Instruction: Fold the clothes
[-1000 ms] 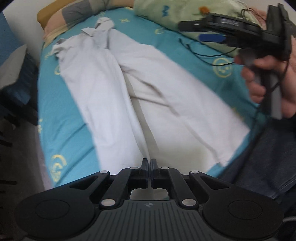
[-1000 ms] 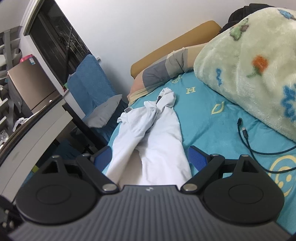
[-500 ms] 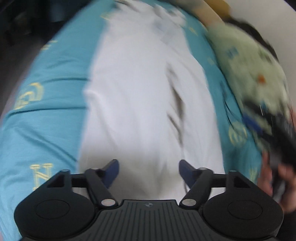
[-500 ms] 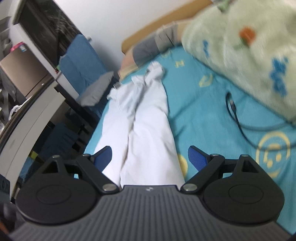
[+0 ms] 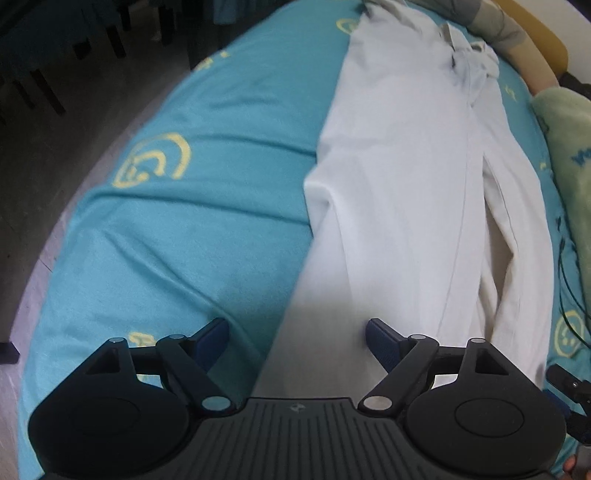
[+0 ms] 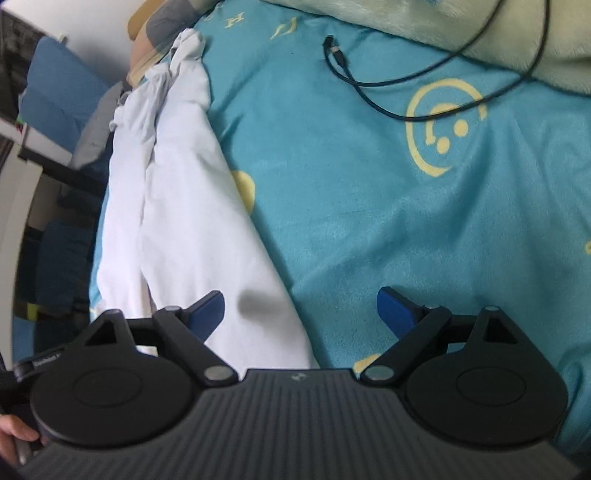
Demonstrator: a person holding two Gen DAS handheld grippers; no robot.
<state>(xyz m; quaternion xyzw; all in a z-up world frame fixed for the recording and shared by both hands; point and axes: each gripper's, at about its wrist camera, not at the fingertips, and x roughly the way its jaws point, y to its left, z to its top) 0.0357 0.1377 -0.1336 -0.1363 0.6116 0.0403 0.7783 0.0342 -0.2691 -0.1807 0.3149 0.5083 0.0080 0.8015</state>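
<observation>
White trousers lie flat lengthwise on the teal bed sheet, waist at the far end by the pillow. My left gripper points steeply down over the near end of the left leg. Its jaws are opening; the leg's outer edge lies below the gap and the pads do not press on it. In the right wrist view the trousers run along the left side. My right gripper stands open over the right leg's outer edge, half above cloth and half above sheet.
A black cable loops on the sheet to the right of the trousers, below a pale green fleece blanket. A striped pillow lies at the head. Dark floor borders the bed's left edge. A blue chair stands beyond.
My left gripper went from shut to open, rolled, and dropped towards the left leg's near end. My right gripper tipped downward and sank towards the right leg's outer edge, staying open.
</observation>
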